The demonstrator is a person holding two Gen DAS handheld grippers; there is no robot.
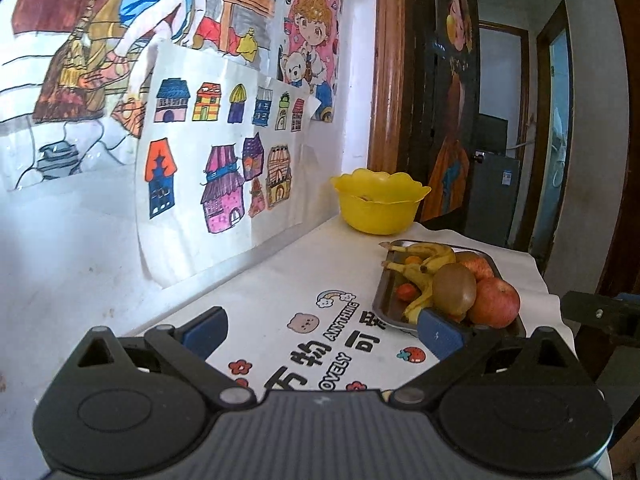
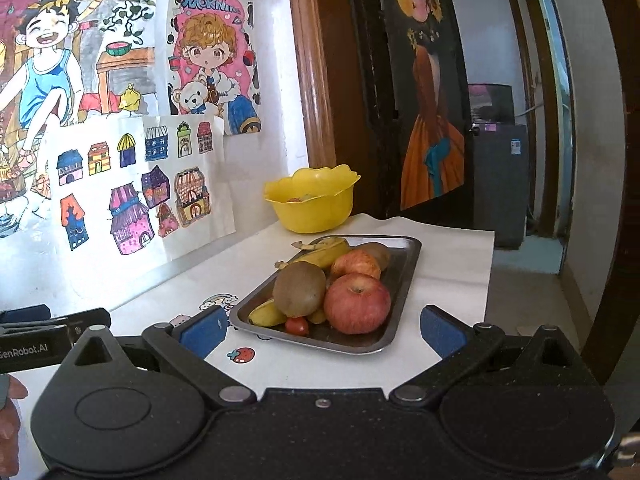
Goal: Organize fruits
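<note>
The right wrist view takes in the whole shallow rectangular metal tray (image 2: 404, 276) of fruit, with a big red apple (image 2: 357, 303), a brown kiwi (image 2: 299, 289) and yellow bananas (image 2: 324, 254); the left wrist view catches only its near corner beside the printed white tablecloth (image 1: 280, 280). A scalloped yellow plastic bowl (image 2: 314, 204) stands just behind the tray. Both the left gripper (image 1: 322, 330) and the right gripper (image 2: 320, 330) are spread wide, holding nothing. Children's drawings (image 1: 224, 160) cover the wall.

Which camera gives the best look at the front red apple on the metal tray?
The right wrist view. The apple sits almost centred there, its stem dimple and whole front face unobstructed. In the left wrist view the same apple lies off to the right, partly overlapped by the kiwi.
</note>
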